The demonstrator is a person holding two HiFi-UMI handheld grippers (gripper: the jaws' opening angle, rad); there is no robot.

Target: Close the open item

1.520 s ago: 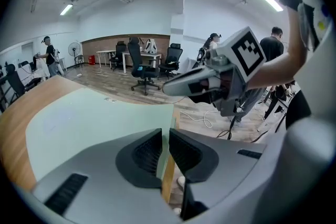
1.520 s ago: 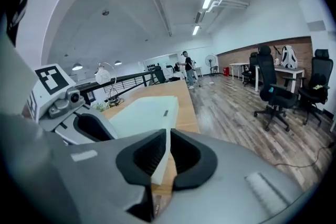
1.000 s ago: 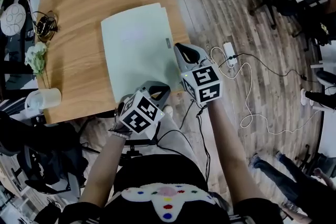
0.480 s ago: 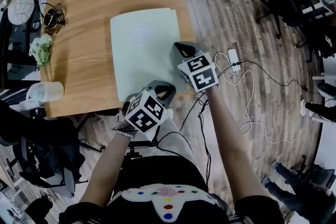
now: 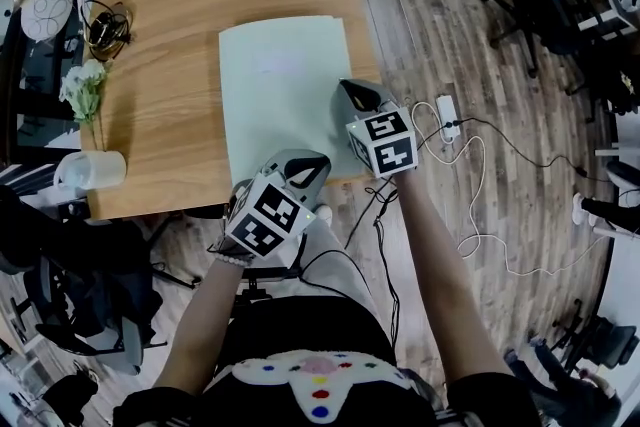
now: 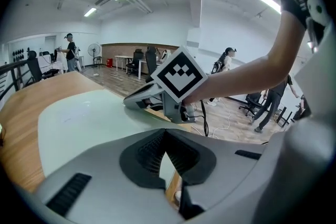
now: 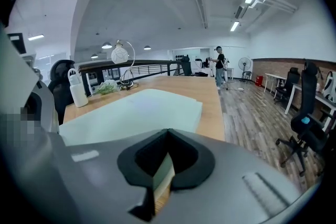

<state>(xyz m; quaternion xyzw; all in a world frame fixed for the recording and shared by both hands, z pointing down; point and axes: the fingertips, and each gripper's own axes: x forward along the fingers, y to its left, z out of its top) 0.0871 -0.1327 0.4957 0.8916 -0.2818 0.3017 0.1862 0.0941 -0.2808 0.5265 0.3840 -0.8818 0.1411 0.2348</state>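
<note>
While both pairs work at the near end of the worktop [image 5: 170, 35], the pale green book [image 5: 280, 85] lies flat and closed just ahead of them. Left tongs [image 5: 305, 167] are at the book's near edge, jaws pressed together, nothing between them. Right tongs [image 5: 362, 95], just right of the left pair and a little further forward, sit over the book's right-hand edge, jaws together too, with cover and cream page edges showing below their tip. White container [image 5: 95, 170] and flowers [image 5: 82, 87] stand well left of the left tongs.
</note>
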